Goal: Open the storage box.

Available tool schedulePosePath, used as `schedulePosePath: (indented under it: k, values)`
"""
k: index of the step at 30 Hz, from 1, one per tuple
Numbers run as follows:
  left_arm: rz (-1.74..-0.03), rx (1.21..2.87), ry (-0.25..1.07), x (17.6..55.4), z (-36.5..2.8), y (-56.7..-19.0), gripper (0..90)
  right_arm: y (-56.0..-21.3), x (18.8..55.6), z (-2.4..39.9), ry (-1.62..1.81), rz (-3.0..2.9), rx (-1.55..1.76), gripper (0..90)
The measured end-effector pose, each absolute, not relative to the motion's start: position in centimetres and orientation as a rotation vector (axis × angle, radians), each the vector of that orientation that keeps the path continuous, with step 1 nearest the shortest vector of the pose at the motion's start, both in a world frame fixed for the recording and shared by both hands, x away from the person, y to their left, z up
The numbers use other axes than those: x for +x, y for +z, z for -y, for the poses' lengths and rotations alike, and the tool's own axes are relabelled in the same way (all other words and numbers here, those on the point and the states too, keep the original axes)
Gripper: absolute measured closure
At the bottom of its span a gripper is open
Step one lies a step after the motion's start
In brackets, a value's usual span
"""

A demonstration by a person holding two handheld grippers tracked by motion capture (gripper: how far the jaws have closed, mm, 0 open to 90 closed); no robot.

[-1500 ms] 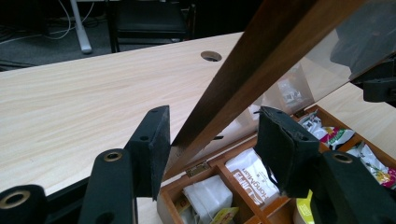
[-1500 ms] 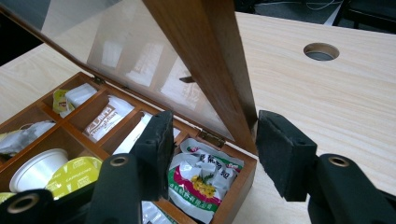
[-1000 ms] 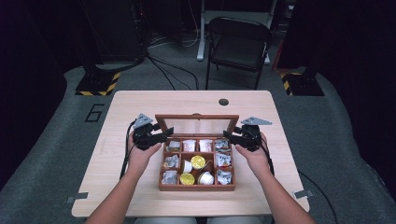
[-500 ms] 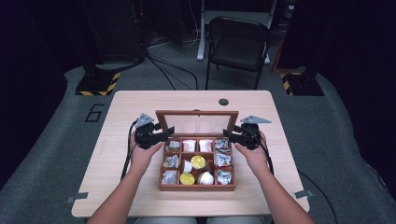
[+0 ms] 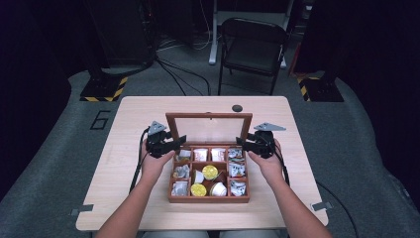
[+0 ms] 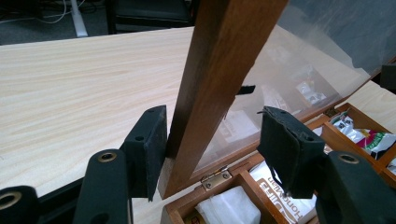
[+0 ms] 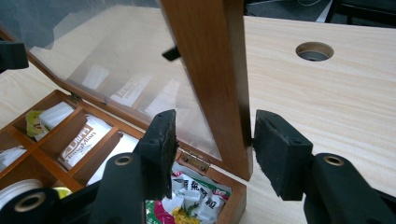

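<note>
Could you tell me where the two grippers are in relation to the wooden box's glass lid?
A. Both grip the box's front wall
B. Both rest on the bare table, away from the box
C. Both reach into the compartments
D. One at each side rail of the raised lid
D: the left gripper and right gripper each straddle a side rail of the raised lid, which stands up over the open box.

Both claws (image 5: 179, 140) (image 5: 241, 142) half-closed, facing inward (forearms low).

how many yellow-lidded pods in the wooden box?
2. One yellow-lidded pod sits near the middle of the wooden box; the second pod is in the front row, left of centre. More could be hidden under the sachets.
</note>
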State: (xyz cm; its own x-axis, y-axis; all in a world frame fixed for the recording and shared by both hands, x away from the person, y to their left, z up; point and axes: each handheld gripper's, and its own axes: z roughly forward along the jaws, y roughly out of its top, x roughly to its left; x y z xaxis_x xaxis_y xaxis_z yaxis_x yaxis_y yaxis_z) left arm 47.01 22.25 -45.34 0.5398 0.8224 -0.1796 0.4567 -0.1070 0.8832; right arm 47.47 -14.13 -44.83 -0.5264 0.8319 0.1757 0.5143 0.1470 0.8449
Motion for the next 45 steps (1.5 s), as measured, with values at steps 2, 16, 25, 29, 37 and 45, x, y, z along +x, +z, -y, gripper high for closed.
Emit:
schedulePosePath:
  k: [2, 16, 25, 29, 37, 45]
  values:
    - [-1.076, 1.745, 0.439, 47.1, -22.2, -45.5, 41.9, -45.0, 47.6, 14.1, 1.320, -2.101, 1.291, 48.8]
    - [-1.091, 1.776, 0.424, 47.7, -21.8, -46.6, 39.6, -46.5, 47.8, 13.8, 1.287, -2.117, 1.315, 48.1]
    - [-1.095, 1.782, 0.428, 47.9, -21.7, -46.9, 40.1, -46.5, 47.9, 13.4, 1.295, -2.082, 1.311, 47.7]
    - [-1.117, 1.760, 0.420, 48.1, -21.6, -47.0, 41.4, -46.5, 48.1, 13.3, 1.275, -2.083, 1.302, 49.0]
    - [-1.108, 1.807, 0.458, 48.1, -21.5, -46.9, 43.1, -46.4, 48.1, 12.6, 1.205, -2.069, 1.279, 51.4]
    - [-1.140, 1.773, 0.453, 48.5, -21.4, -47.1, 43.9, -46.4, 48.5, 12.7, 1.198, -2.070, 1.289, 53.0]
